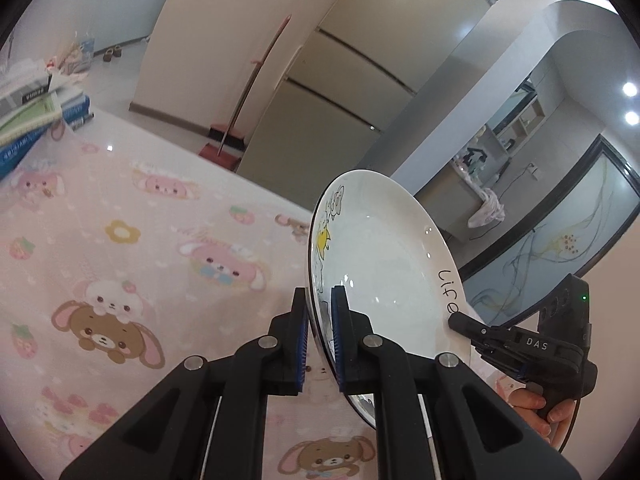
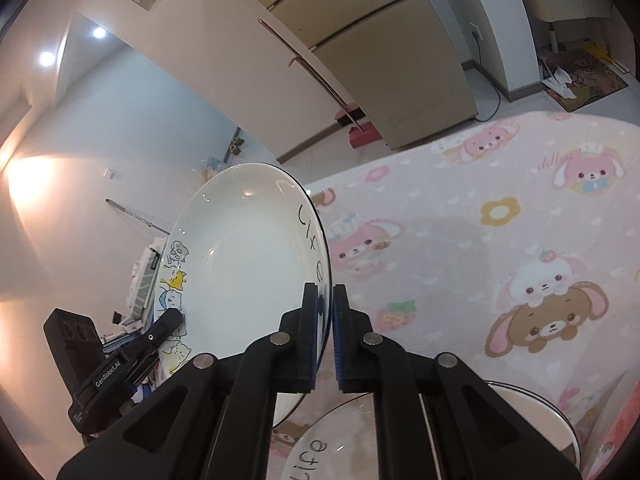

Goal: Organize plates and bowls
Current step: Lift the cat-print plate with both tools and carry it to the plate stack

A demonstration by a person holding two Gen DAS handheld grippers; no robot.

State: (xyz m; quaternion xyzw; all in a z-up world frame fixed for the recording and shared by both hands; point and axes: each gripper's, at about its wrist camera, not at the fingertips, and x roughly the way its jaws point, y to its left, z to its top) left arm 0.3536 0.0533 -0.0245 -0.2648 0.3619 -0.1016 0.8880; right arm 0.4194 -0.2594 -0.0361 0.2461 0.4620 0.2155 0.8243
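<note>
A white plate (image 1: 380, 248) with cartoon cats and the word "Life" on its rim hangs tilted on edge above the pink tablecloth (image 1: 140, 240). My left gripper (image 1: 320, 296) is shut on its cat-side rim. My right gripper (image 1: 456, 318), held in a hand, pinches the opposite rim by the lettering. In the right wrist view the plate (image 2: 240, 248) sits between the right gripper (image 2: 325, 292) pads, and the left gripper (image 2: 174, 316) clamps the far edge. Below lie a second "Life" plate (image 2: 320, 452) and a pale bowl (image 2: 532, 412) on the cloth.
A stack of books (image 1: 36, 120) sits at the table's far left corner. Beyond the table edge stand a tall fridge (image 1: 340, 100) and a broom with a red dustpan (image 1: 224, 148). The cartoon tablecloth (image 2: 500, 240) stretches wide to the right.
</note>
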